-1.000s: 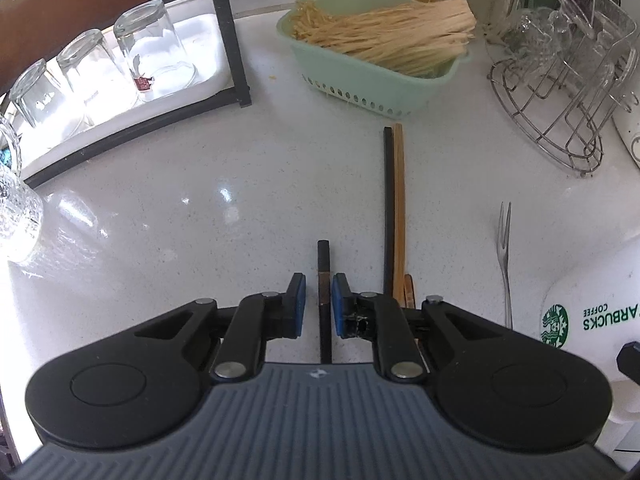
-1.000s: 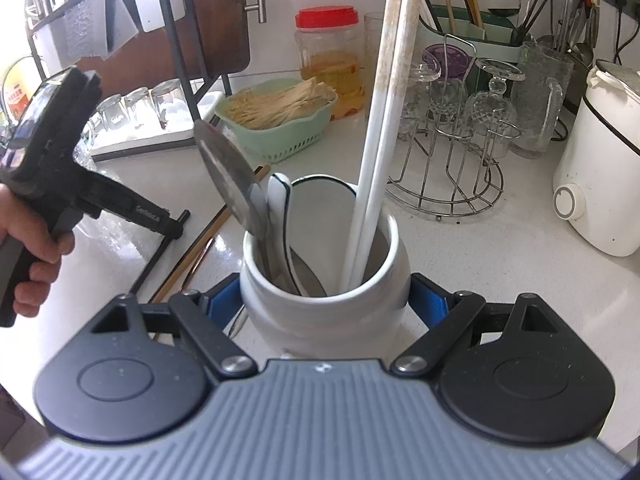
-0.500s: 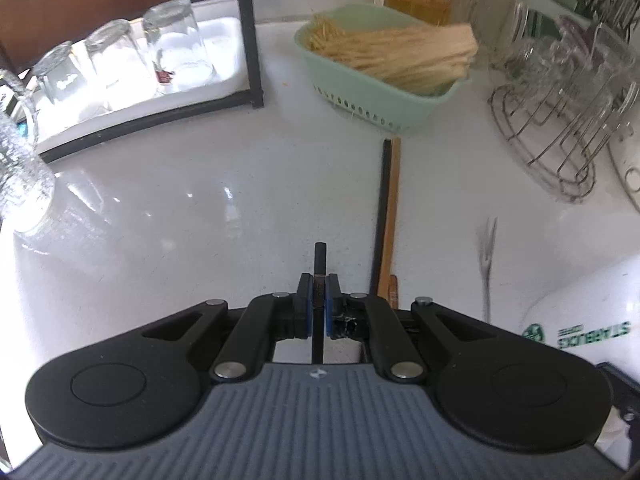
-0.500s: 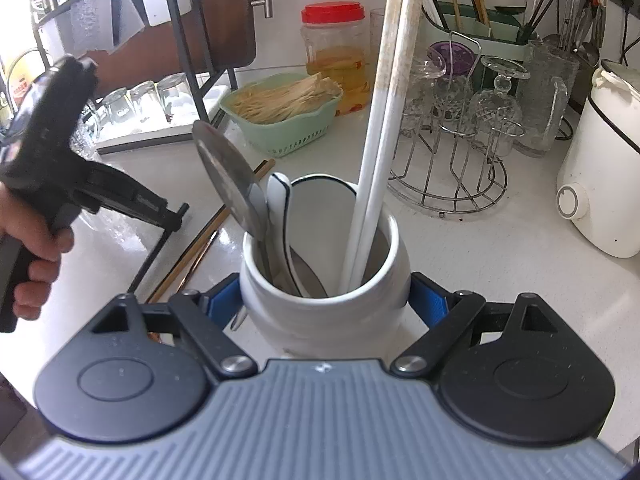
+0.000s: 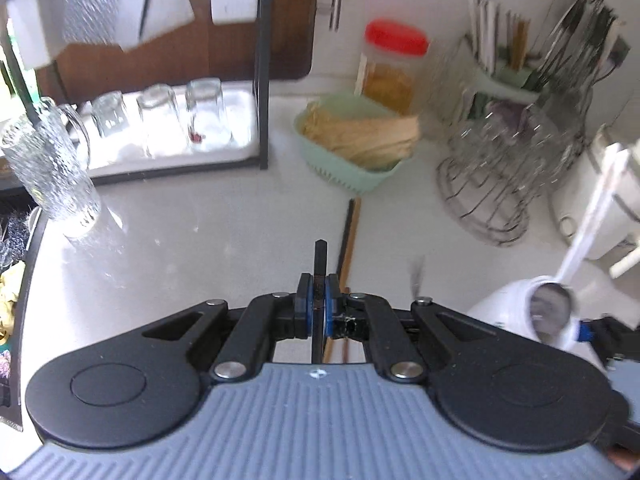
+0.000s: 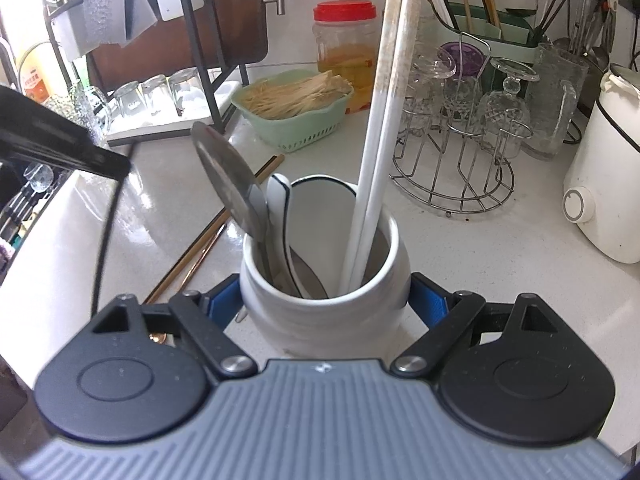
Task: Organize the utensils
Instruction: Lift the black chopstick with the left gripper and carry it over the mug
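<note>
My left gripper is shut on a black chopstick and holds it above the white counter. In the right wrist view the same chopstick hangs down from that gripper at the far left. My right gripper is shut on a white ceramic utensil jar that stands on the counter. In the jar are a metal spoon, a white ceramic spoon and long white chopsticks. Another black chopstick and a brown one lie side by side on the counter. A small fork lies blurred to their right.
A green basket of wooden sticks and a red-lidded jar stand behind. A wire rack of glasses and a white appliance are on the right. Upturned glasses on a tray and a textured glass mug are on the left.
The left gripper shut on the black chopstick and rose with it off the counter, tilting up so more of the back wall shows. The right gripper and jar stayed put.
</note>
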The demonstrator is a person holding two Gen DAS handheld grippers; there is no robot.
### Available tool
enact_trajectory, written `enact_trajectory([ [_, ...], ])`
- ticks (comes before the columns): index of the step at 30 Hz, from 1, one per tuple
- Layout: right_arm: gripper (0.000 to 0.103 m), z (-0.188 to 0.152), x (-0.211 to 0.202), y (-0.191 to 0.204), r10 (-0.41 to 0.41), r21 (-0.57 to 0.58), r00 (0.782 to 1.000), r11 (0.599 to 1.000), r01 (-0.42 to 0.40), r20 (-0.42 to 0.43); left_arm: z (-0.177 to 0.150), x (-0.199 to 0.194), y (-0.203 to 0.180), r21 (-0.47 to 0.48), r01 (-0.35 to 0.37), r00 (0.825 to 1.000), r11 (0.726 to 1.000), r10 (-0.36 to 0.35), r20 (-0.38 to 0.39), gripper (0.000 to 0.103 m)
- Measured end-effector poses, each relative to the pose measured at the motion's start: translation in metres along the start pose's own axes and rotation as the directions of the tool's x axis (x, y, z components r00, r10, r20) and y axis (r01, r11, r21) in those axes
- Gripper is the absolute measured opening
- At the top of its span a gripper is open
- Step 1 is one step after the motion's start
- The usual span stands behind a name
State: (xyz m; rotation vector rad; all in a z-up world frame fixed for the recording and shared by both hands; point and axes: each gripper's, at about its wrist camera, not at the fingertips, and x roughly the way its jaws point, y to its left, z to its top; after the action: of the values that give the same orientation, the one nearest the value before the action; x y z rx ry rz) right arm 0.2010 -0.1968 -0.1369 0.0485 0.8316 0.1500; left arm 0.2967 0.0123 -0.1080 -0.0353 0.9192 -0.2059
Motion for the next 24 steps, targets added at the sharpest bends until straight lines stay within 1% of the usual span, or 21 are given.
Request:
enact_trajectory([
  [4, 0.09, -0.003, -0.001, 0.0, 0.003, -0.005, 1.0, 1.0, -0.003, 0.013, -0.002, -0.03, -0.004, -0.003, 0.023, 0.999, 1.0, -0.023, 0.039, 0.006],
  [7, 0.09, -0.004, -0.002, -0.001, 0.005, -0.009, 1.0, 1.0, -0.005, 0.016, -0.004, -0.047, -0.009, -0.002, 0.053, 0.997, 0.999, -0.053, 0.055, 0.006],
  [9, 0.09, -0.006, -0.003, 0.0, 0.004, -0.01, 1.0, 1.0, -0.004, 0.024, -0.008, -0.058, -0.016, 0.018, 0.072, 0.995, 0.997, -0.073, 0.064, 0.006],
  [11, 0.09, -0.006, -0.004, 0.0, 0.003, -0.01, 1.0, 1.0, -0.003, 0.027, -0.01, -0.068, -0.021, 0.025, 0.076, 0.994, 0.997, -0.078, 0.08, 0.006],
  [14, 0.09, -0.008, -0.004, 0.001, 0.003, -0.014, 0.999, 1.0, -0.002, 0.036, -0.015, -0.081, -0.023, 0.01, 0.091, 0.991, 0.996, -0.091, 0.1, 0.006],
  [19, 0.09, -0.008, -0.004, 0.002, 0.002, -0.017, 0.999, 1.0, -0.001, 0.039, -0.017, -0.093, -0.023, -0.011, 0.096, 0.988, 0.995, -0.094, 0.121, 0.006],
  [24, 0.09, -0.01, -0.005, 0.002, 0.001, -0.014, 0.999, 1.0, 0.0, 0.049, -0.014, -0.102, -0.031, 0.022, 0.106, 0.984, 0.994, -0.108, 0.139, 0.006],
])
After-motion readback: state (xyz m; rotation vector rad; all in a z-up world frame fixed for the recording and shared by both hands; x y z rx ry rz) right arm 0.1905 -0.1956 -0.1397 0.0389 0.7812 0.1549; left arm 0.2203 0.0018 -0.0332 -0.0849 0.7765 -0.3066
